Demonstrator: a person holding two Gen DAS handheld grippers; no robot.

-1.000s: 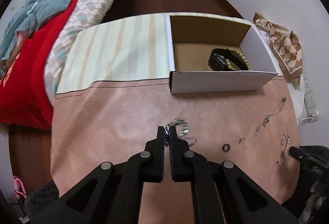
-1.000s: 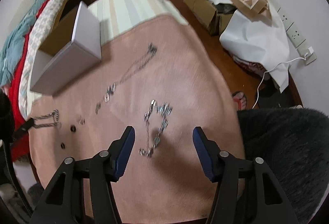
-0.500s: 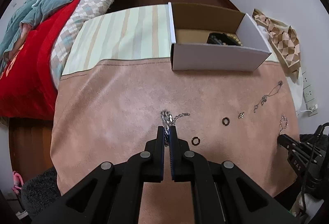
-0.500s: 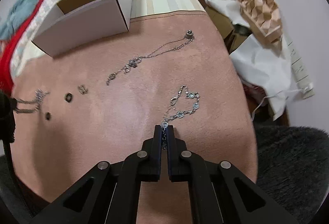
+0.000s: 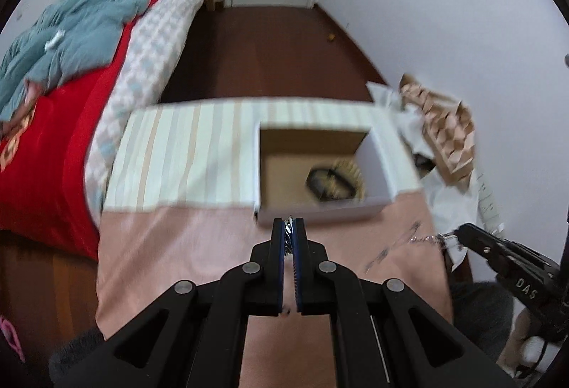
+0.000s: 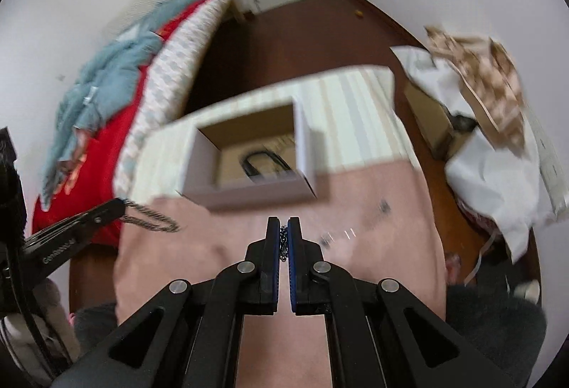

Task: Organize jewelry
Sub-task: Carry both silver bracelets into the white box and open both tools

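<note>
While blurred, both tongs (image 5: 290, 224) (image 6: 283, 228) pinch chains (image 6: 151, 215).

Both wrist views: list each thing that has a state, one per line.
left gripper: shut on a silver chain, lifted.
right gripper: shut on a dark chain, lifted.
silver chain: hanging from the left gripper.
dark chain: pinched, dangling.
box: open, upright.
black band: inside the box.
necklace: lying loose on the pink cloth.

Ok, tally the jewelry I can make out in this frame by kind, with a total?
Held chains: 2 (thick chain in left gripper, fine chain in right gripper)
Necklace on cloth: 1, blurred
Bracelets in box: 2 (black bracelet, beaded bracelet)
Total: 5
</note>
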